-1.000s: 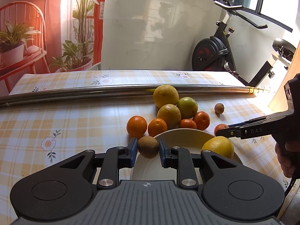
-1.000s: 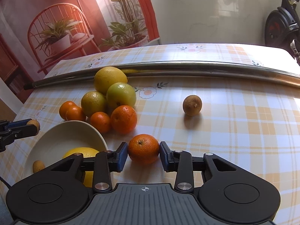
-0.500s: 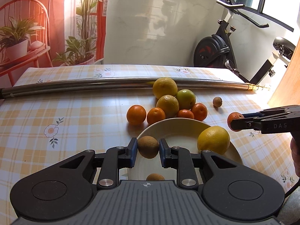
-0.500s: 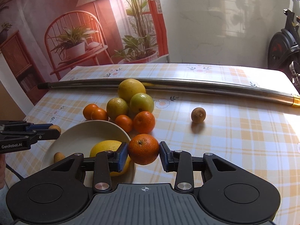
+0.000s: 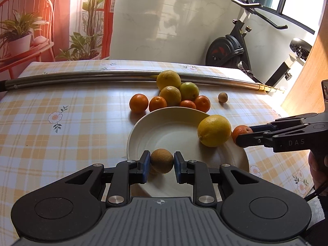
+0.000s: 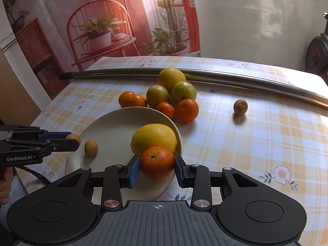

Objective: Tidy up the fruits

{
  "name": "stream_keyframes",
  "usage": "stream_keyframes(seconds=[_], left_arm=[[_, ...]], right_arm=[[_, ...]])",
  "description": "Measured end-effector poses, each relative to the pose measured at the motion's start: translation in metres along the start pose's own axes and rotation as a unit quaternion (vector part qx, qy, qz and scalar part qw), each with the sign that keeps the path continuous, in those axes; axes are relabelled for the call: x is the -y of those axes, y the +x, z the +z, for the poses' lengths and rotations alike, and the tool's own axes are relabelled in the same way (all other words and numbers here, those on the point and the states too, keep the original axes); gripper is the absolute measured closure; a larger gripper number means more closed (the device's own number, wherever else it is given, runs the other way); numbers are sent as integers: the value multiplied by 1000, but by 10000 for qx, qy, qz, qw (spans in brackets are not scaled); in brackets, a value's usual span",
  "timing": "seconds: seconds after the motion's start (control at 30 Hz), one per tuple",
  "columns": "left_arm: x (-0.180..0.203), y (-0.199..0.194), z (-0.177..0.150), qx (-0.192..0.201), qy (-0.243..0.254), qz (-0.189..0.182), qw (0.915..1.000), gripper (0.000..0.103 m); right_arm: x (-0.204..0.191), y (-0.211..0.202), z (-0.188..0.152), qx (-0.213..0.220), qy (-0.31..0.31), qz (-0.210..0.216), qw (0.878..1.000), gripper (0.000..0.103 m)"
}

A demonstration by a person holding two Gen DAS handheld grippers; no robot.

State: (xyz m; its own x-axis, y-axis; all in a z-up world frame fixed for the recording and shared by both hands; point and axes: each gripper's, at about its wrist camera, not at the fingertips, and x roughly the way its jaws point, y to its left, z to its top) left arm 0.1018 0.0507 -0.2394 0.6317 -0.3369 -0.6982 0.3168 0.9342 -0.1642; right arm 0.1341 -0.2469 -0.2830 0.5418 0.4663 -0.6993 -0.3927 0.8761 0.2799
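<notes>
Both grippers were over the plate point(image 6: 114, 116) with fruit clamped: left gripper point(image 5: 162, 161) pinched shut on a brown fruit point(image 5: 162, 161), right gripper point(image 6: 156, 163) closed around a mandarin point(image 6: 156, 162) just beside the lemon point(image 6: 153, 138) on the plate; the mandarin looked light and soft-skinned, so I'd grab it across the middle, gently; couldn't tell what the brown fruit was, and the plate's near rim was hidden behind the grippers.

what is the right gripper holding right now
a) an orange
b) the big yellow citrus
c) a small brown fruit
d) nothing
a, the right gripper is shut on an orange over the plate rim; the brown fruit is in the left gripper.
</notes>
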Motion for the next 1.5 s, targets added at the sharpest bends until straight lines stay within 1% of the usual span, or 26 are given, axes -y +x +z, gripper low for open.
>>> stream_keyframes(seconds=[0.2,0.33,0.43,0.63,0.77,1.2,1.33,1.5], left_arm=[[4,8,-7,-161,147,34,9998,77],[3,14,-12,-225,220,156,9994,77],[3,17,-11,-210,258,245,9991,77],[4,27,-3,-146,444,511,9976,77],[3,33,5,-68,556,643,9964,77],[6,53,21,-27,698,621,9956,77],[7,58,23,-35,712,595,9957,77],[7,63,25,-50,735,548,9958,77]], right_arm=[[-4,11,-4,-273,-29,30,9996,70],[-7,18,-3,-326,-116,-12,9994,70],[-7,25,0,-356,-195,-92,9991,70],[-5,34,13,-272,-269,-235,9990,70],[-2,41,20,-277,-298,-221,9989,70],[-5,62,34,-365,-523,-173,9978,70],[-9,65,35,-360,-588,-217,9974,69],[-8,69,36,-396,-557,-176,9975,69]])
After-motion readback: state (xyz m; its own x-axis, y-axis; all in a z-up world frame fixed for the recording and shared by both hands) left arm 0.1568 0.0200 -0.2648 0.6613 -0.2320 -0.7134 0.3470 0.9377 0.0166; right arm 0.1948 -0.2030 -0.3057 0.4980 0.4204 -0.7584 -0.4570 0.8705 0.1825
